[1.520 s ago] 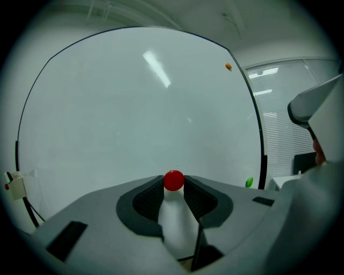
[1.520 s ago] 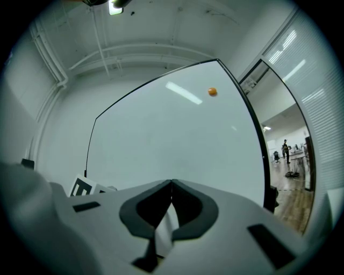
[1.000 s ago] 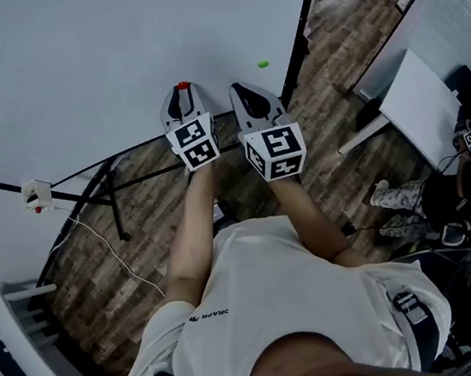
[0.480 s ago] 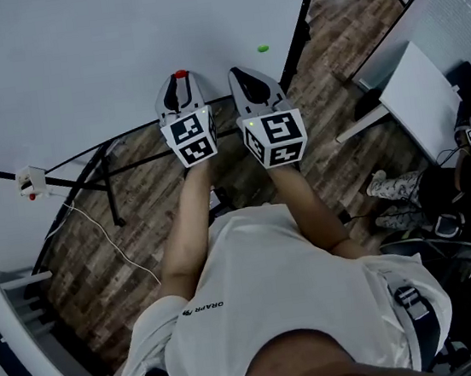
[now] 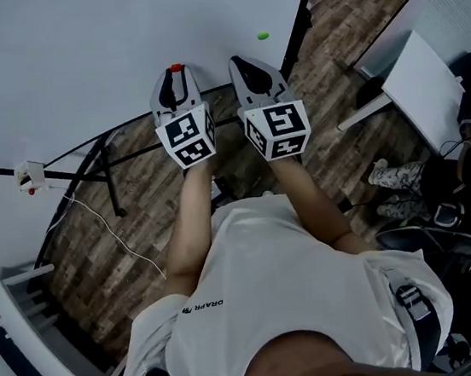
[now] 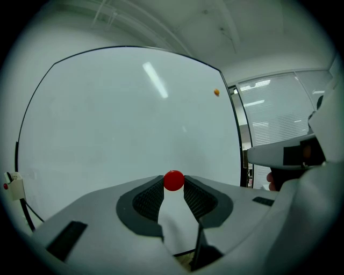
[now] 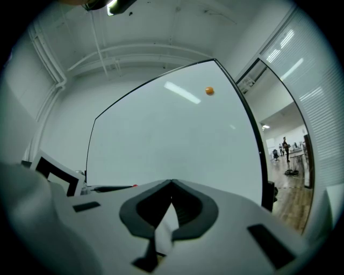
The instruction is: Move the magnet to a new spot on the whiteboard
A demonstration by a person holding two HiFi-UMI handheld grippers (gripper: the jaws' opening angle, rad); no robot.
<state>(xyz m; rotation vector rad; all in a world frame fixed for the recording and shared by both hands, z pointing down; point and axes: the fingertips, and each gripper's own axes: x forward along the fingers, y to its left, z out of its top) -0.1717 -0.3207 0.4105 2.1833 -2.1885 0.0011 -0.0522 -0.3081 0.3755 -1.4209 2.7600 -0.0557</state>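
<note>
head view: my left hand-held gripper (image 5: pixel 174 76) holds a small round red magnet (image 5: pixel 175 67) at the large white whiteboard (image 5: pixel 72 58), near its lower edge; my right hand-held gripper (image 5: pixel 237 62) is just beside it.
left gripper view: jaws clamped on the red magnet (image 6: pixel 173 180) at their tips.
right gripper view: jaws closed together.

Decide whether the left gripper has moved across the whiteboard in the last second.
No: the left gripper, shut on the red magnet, keeps about the same gap to the whiteboard's right edge.
</note>
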